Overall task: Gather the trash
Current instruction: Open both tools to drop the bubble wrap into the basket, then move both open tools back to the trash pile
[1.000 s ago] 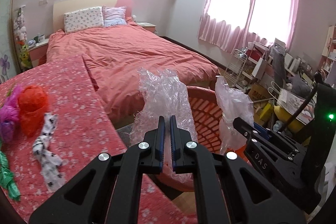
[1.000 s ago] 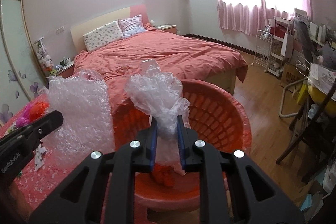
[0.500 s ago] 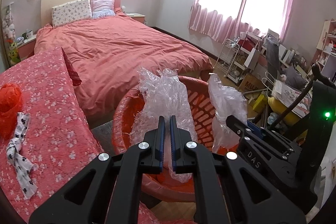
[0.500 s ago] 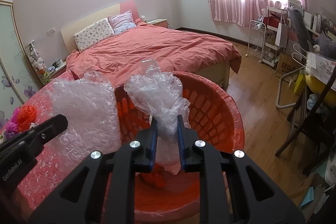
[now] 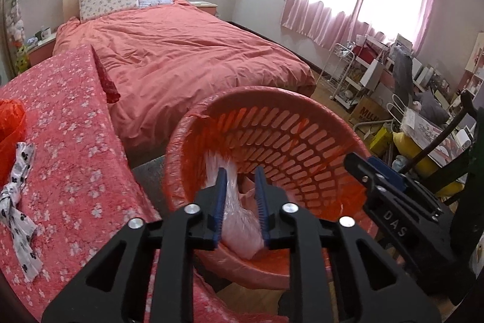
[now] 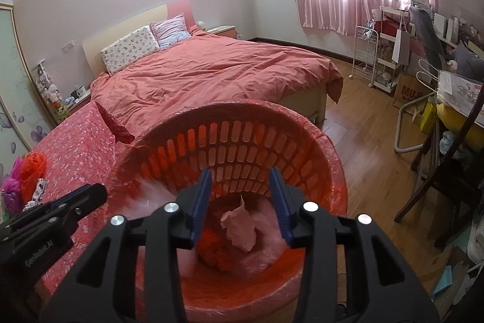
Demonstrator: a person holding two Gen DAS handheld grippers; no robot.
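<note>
An orange slatted basket point(image 5: 272, 93) lined with a red bag stands beside the table. My left gripper point(image 5: 240, 189) hangs over its near rim with its jaws opening. A blurred piece of bubble wrap point(image 5: 239, 220) slips down between the pads, and neither pad presses on it. My right gripper point(image 6: 240, 189) is over the basket point(image 6: 242, 108) too, jaws opening, with nothing between them. Its crumpled bubble wrap point(image 6: 239, 229) lies at the bottom on other red trash. A red mesh ball point(image 5: 10, 123) and a black-and-white ribbon point(image 5: 18, 202) lie on the table.
The table point(image 5: 75, 126) under a red flowered cloth is to the left of the basket, and a bed point(image 5: 181, 56) with a pink cover lies behind it. A dark chair point(image 6: 447, 171), cluttered shelves point(image 6: 393, 50) and wooden floor point(image 6: 363, 123) are on the right.
Both grippers have gone from shut on bubble wrap to open. The right piece has dropped into the basket and the left piece is falling. Both grippers have sunk towards the basket.
</note>
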